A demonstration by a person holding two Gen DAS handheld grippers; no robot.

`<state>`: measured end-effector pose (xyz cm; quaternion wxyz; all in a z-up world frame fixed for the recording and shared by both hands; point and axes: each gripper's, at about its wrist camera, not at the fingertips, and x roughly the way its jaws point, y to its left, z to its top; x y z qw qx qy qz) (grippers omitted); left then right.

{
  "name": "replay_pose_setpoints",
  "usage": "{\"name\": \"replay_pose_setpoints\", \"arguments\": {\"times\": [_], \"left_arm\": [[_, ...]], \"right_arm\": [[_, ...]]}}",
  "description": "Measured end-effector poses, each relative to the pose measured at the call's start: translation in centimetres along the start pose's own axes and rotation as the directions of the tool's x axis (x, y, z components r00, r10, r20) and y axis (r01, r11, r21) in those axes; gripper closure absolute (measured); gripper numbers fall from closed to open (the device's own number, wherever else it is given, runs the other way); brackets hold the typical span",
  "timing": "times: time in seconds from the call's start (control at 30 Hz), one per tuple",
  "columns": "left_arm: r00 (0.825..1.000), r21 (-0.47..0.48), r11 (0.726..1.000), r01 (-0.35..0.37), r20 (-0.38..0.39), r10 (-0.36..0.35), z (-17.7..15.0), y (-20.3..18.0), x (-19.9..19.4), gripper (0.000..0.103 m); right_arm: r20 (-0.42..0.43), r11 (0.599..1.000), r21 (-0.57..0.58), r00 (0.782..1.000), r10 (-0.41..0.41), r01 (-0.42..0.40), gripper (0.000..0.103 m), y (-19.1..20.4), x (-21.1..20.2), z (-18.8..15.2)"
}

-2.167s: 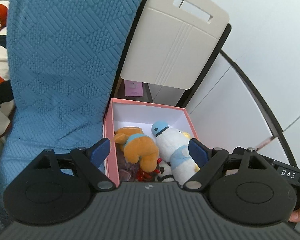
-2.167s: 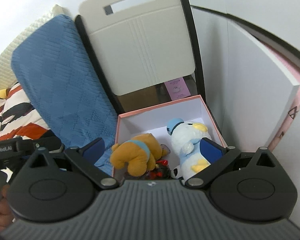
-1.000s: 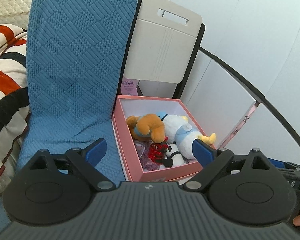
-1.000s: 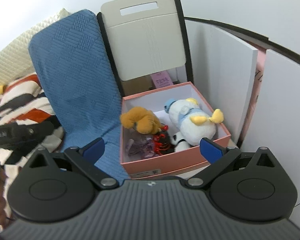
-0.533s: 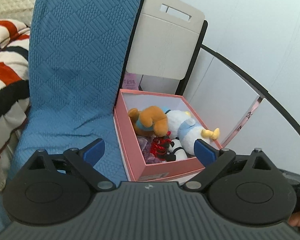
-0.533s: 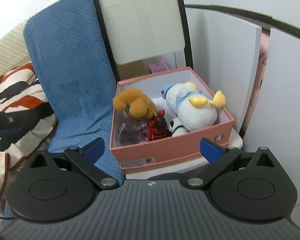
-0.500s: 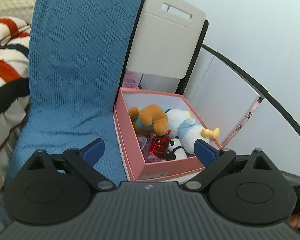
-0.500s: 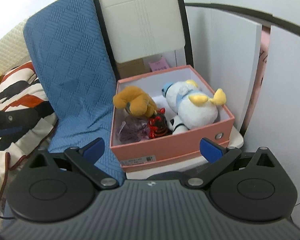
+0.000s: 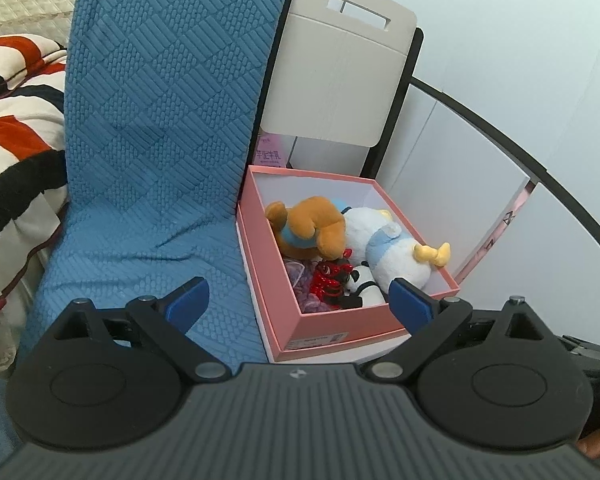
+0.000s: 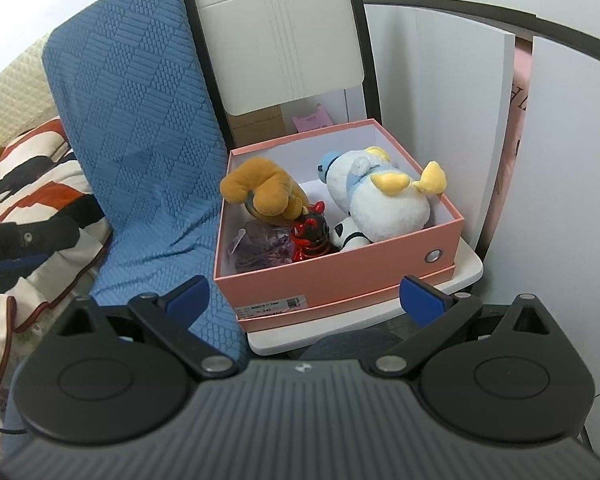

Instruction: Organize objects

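Nearest thing in both wrist views: the grippers' own black bodies, blue-tipped fingers spread wide and gripping nothing. Left gripper [image 9: 298, 300] released, right gripper [image 10: 306, 298] released too, both hanging short of the box with clear air between

Just past the right gripper, a bit of dark blue fabric [image 10: 352, 344] under the edge of a white chair seat [image 10: 466, 272]. Sitting on that seat: an open pink box [image 9: 336, 322] [image 10: 340, 276], barcode label on the front wall, metal eyelet on the side wall

Inside the box, front to back: a crinkly purple bag [image 10: 260, 248] in the near-left corner, a glossy red-and-black figure [image 10: 310, 234] [image 9: 332, 278] just right of it, then a small black-and-white panda-looking toy [image 10: 350, 238] tucked against the big plushes. Behind those, an orange-brown plush dog [image 10: 262, 190] [image 9: 312, 220] with a blue collar on the left side, and a white duck plush [image 10: 374, 198] [image 9: 384, 252] with blue cap and yellow feet lying on the right, feet poking over the right rim. Dog and duck touching

Pressed up against the box's left wall: a blue textured cover [image 9: 156, 120] [image 10: 140, 120] draped over something tall. Left of that, striped red, black and white bedding [image 9: 16, 128]

Behind the box, the beige chair backrest [image 9: 340, 80] [image 10: 284, 40] with a slot handle, plus a pink card [image 9: 268, 154] peeking out below it. White panels [image 10: 436, 120] fencing in the right side, nothing blocking the way into the box from the front
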<state>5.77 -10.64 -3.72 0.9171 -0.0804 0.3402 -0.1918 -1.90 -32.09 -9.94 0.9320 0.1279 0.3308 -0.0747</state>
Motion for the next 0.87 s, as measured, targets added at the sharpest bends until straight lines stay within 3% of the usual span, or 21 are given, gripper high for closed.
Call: {"name": "replay_pose_setpoints", "arguments": {"times": [0.87], "left_arm": [[1.0,0.022,1.0,-0.007,-0.002,0.007,0.12,-0.35,-0.6,0.001]], "right_arm": [[0.014,1.0,0.006,1.0,0.0,0.0,0.0,-0.09,-0.38,0.22]]}}
